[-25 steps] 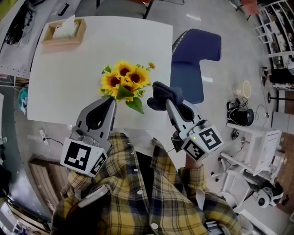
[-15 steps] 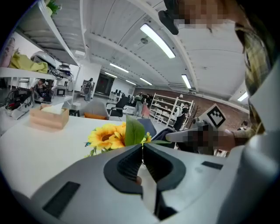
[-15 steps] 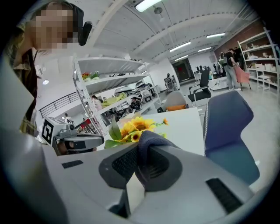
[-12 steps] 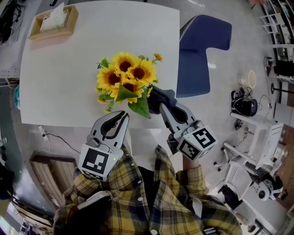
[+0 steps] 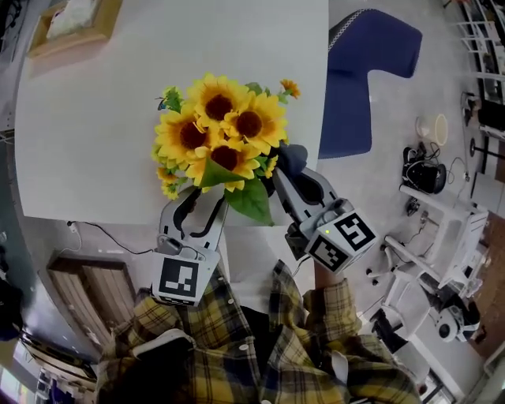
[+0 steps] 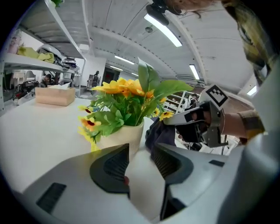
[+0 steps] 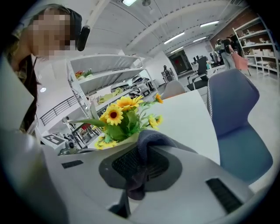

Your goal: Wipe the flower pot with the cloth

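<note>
A cream flower pot (image 6: 121, 136) of yellow sunflowers (image 5: 219, 138) stands near the front edge of the white table (image 5: 95, 142). In the head view the blooms hide the pot. My left gripper (image 5: 203, 201) sits just short of the pot on its near side. Its jaws are opening, with nothing between them. My right gripper (image 5: 286, 170) is shut on a dark blue-grey cloth (image 7: 141, 164). It holds the bunched cloth (image 6: 158, 131) close to the pot's right side. Whether the cloth touches the pot cannot be told.
A wooden tissue box (image 5: 67, 24) stands at the table's far left corner. A blue chair (image 5: 367, 71) is just off the table's right edge. Shelving and office gear (image 5: 442, 197) lie on the floor at the right.
Both grippers have dropped from beside the blooms to pot level at the table's front edge. The left jaws, shut before, have parted. The cloth stays in the right gripper.
</note>
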